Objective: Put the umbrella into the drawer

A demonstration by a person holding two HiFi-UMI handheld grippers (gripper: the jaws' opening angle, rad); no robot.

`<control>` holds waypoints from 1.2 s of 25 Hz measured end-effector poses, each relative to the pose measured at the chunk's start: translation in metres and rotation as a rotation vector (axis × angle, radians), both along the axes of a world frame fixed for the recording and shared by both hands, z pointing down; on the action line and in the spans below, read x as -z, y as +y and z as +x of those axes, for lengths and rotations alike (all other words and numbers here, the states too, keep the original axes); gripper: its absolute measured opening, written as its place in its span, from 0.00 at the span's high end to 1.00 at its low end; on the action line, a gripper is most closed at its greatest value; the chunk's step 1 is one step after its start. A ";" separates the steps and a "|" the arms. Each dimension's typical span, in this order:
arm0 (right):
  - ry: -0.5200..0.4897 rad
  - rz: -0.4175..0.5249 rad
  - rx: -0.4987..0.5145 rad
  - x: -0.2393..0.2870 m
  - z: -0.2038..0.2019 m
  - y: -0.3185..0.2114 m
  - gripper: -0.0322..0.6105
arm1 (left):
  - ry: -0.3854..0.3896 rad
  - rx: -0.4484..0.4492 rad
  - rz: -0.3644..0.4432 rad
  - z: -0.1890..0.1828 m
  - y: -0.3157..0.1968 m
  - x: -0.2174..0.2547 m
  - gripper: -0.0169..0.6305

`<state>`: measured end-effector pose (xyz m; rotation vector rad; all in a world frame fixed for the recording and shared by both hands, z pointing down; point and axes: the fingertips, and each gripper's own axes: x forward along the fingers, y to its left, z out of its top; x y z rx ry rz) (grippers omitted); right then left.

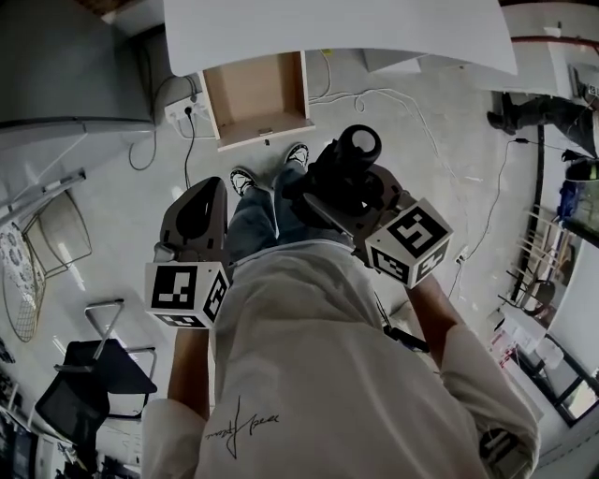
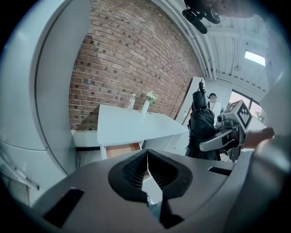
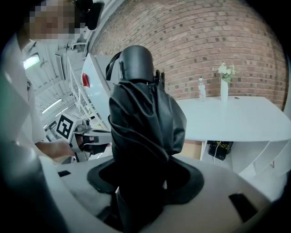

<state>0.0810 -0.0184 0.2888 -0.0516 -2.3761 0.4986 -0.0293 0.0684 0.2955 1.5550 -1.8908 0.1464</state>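
In the head view, the folded black fabric umbrella point(image 1: 351, 154) stood in the right gripper point(image 1: 342, 196), well apart from the open wooden drawer point(image 1: 255, 94), which seemed empty. In the left gripper view, the left gripper point(image 2: 148, 170) was closed on nothing. In the right gripper view, the jaws clamped the umbrella; I judged the placing was not yet done.

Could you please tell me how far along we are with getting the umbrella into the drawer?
Done: the light wooden drawer under the white table stands open. In hand: the right gripper is shut on the folded black fabric umbrella; the left gripper is shut, empty. Left: carrying it to the drawer and laying it inside.
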 end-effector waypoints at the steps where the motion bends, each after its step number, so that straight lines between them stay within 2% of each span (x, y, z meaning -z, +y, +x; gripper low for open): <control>1: 0.005 -0.003 0.006 -0.003 0.000 -0.001 0.55 | -0.001 0.001 -0.007 -0.001 0.001 -0.002 0.95; 11: 0.032 -0.031 0.037 -0.035 -0.013 -0.010 0.55 | 0.023 0.029 -0.068 -0.015 0.001 -0.025 0.94; 18: 0.060 -0.044 0.084 -0.052 -0.016 -0.020 0.55 | 0.040 0.027 -0.097 -0.007 -0.014 -0.032 0.94; 23: 0.070 -0.058 0.094 -0.066 -0.017 -0.026 0.55 | 0.098 0.010 -0.136 0.003 -0.015 -0.049 0.94; 30: 0.087 -0.042 0.133 -0.085 -0.020 -0.029 0.55 | 0.095 0.010 -0.179 0.005 -0.012 -0.065 0.94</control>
